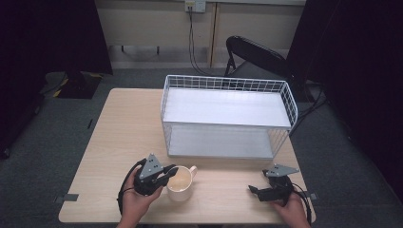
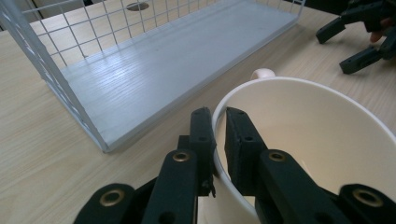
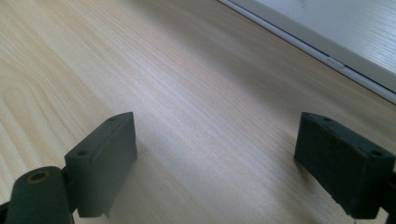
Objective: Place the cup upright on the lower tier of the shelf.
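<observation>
A cream mug [image 1: 181,183] stands near the table's front edge, its handle pointing toward the rack. My left gripper [image 1: 167,175] is shut on the mug's rim [image 2: 219,122], one jaw outside the wall and one inside. In the left gripper view the mug [image 2: 308,140] looks empty. My right gripper [image 1: 255,191] rests low at the front right of the table, open, with bare wood between its jaws [image 3: 215,154]. It also shows far off in the left gripper view [image 2: 348,42].
A white wire rack [image 1: 227,116] with two white shelves stands at the middle and back of the wooden table [image 1: 123,128]. Its lower shelf [image 2: 163,70] faces the mug. A black folding chair [image 1: 252,52] stands behind the table.
</observation>
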A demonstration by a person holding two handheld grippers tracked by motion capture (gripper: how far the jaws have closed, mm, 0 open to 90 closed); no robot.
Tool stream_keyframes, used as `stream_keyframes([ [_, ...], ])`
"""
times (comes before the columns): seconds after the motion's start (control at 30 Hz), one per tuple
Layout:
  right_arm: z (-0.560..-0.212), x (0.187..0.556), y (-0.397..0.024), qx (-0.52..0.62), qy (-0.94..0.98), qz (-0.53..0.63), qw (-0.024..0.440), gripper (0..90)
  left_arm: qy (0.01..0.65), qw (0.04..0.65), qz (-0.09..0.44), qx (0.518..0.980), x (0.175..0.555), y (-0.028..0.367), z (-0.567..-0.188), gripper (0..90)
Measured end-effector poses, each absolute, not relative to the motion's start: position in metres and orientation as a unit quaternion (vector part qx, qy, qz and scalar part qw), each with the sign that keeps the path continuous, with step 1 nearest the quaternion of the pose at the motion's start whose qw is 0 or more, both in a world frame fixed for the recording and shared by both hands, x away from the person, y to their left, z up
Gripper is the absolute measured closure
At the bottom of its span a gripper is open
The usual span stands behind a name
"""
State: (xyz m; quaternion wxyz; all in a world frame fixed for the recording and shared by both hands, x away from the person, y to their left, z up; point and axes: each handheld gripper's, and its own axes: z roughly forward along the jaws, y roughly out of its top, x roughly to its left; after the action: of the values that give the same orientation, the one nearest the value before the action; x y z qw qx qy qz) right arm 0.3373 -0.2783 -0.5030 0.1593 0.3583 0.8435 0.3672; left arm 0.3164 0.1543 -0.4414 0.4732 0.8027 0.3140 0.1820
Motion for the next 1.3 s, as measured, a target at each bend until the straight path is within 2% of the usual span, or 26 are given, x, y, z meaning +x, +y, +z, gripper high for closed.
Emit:
stream_keyframes([
  [0.53,-0.503,0.337,-0.278,0.359,0.843,0.367,0.159,12.2,0.327,0.472,0.199,0.794,0.323,0.145,-0.431,81.8],
  [1.3,-0.503,0.337,-0.278,0.359,0.843,0.367,0.159,12.3,0.324,0.471,0.213,0.792,0.346,0.099,-0.422,81.8],
])
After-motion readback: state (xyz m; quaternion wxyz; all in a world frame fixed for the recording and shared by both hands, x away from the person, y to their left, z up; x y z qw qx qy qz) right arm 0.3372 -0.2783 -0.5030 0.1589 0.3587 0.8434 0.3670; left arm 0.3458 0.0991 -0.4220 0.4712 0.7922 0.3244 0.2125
